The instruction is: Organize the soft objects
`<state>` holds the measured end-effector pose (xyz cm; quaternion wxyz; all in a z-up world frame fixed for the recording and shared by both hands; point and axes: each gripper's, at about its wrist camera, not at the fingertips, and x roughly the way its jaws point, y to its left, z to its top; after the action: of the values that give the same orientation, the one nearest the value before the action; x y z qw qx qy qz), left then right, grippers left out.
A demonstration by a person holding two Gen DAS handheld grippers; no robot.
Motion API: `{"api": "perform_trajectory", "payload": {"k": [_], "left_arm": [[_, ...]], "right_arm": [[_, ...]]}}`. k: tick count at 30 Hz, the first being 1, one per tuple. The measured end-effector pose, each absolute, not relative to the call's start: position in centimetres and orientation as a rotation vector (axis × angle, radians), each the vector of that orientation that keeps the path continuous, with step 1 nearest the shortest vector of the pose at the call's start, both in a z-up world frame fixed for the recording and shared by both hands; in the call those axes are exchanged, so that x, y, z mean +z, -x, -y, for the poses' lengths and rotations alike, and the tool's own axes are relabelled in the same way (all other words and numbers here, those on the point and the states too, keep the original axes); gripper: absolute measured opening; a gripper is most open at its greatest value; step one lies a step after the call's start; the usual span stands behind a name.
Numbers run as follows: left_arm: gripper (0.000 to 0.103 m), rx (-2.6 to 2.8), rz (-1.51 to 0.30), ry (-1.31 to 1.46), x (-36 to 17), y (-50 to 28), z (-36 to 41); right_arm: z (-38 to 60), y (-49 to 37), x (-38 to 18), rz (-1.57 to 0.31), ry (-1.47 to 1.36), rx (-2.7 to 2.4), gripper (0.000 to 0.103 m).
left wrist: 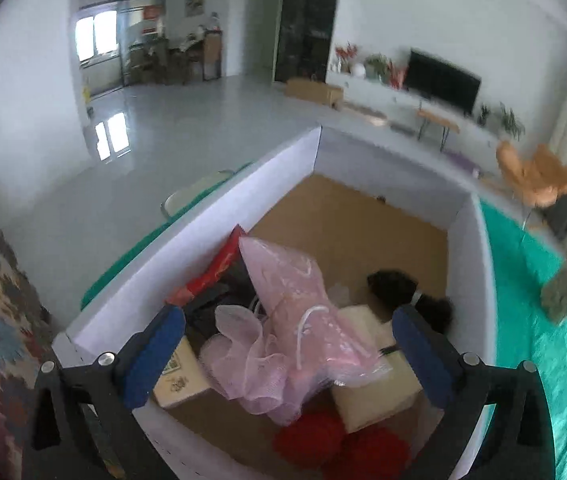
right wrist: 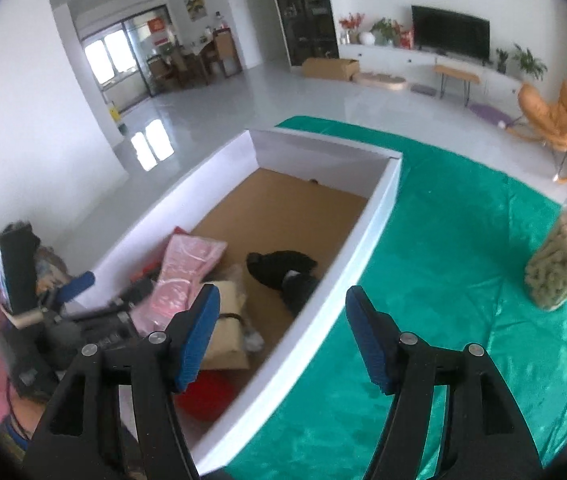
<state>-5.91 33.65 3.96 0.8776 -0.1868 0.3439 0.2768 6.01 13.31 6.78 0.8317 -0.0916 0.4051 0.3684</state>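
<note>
Left wrist view: left gripper (left wrist: 283, 354) hovering over white box (left wrist: 219, 196), fingers spread, holding nothing; pink mesh bag (left wrist: 283, 320) lying inside box. Right gripper (right wrist: 279, 336) spread, empty, straddling box rim, likely awaiting next item.

The room is large and bright, with white walls (right wrist: 11, 92) and a glossy pale floor (right wrist: 275, 96) that mirrors the daylight from a window (right wrist: 109, 58) far on the left. Beside the window stand a dining table with chairs (right wrist: 199, 58). A tall dark cabinet (right wrist: 303, 12) rises at the far middle, with a cardboard box (right wrist: 329, 68) on the floor before it. Along the far right wall runs a low white sideboard (right wrist: 423, 60) bearing a television (right wrist: 449, 36) and potted plants (right wrist: 527, 62). A small wooden bench (right wrist: 455, 72) stands near it, and an orange chair (right wrist: 555, 122) sits at far right.
</note>
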Motion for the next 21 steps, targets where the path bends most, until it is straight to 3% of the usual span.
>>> {"api": "perform_trajectory", "payload": {"k": [7,21], "left_arm": [[0.103,0.721,-0.749,0.204,5.3,5.8,-32.7],[0.103,0.754,-0.733,0.187,6.2,7.2,-32.7]], "right_arm": [[-14.0,-4.6,5.3,-0.857,0.285,0.769,0.069],[-14.9,-2.7,5.6,-0.834,0.342,0.775,0.069]]}}
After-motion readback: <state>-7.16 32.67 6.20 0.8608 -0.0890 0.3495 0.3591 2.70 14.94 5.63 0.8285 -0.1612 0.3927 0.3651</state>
